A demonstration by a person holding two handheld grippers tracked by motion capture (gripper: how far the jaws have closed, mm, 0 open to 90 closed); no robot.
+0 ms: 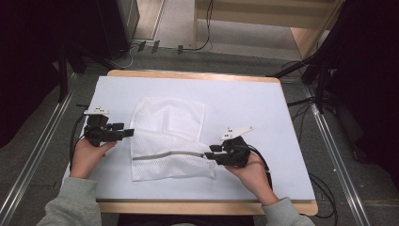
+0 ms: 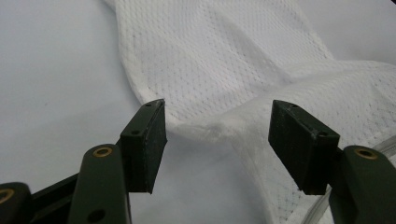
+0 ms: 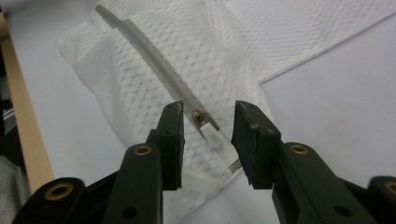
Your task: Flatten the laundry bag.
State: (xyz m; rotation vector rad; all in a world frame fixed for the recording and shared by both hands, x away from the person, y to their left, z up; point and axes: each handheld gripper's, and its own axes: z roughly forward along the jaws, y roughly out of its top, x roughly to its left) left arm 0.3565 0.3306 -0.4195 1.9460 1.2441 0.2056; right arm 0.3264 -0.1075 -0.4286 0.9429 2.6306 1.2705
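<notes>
Mesh bag (image 1: 168,140), white and flat, is laid near the middle of the white table cover (image 1: 263,108), slightly toward the person's left. A grey zipper (image 1: 167,155) is run across its lower part, roughly parallel to the near table edge, and the upper part of the bag is seen rumpled and folded.

The left gripper (image 1: 126,133) is held just beside the bag's left edge, level with the fold above the zipper. In the left gripper view, its jaws are seen spread wide apart, with a raised pucker of mesh (image 2: 215,130) lying between and just beyond them. No contact between the pads and the fabric can be confirmed.

The right gripper (image 1: 212,151) is positioned at the bag's right edge, at the end of the zipper. In the right gripper view, its jaws are seen parted, with the zipper pull (image 3: 210,133) and its white tab lying in the gap between them. The pads are set to either side of the pull; whether either pad touches it cannot be told. Nothing is clamped by this gripper.

Both grippers are held low over the cover, each in one hand, with grey sleeves (image 1: 70,202) entering from the near edge. The wooden table edge (image 1: 207,207) is visible below the cover.
</notes>
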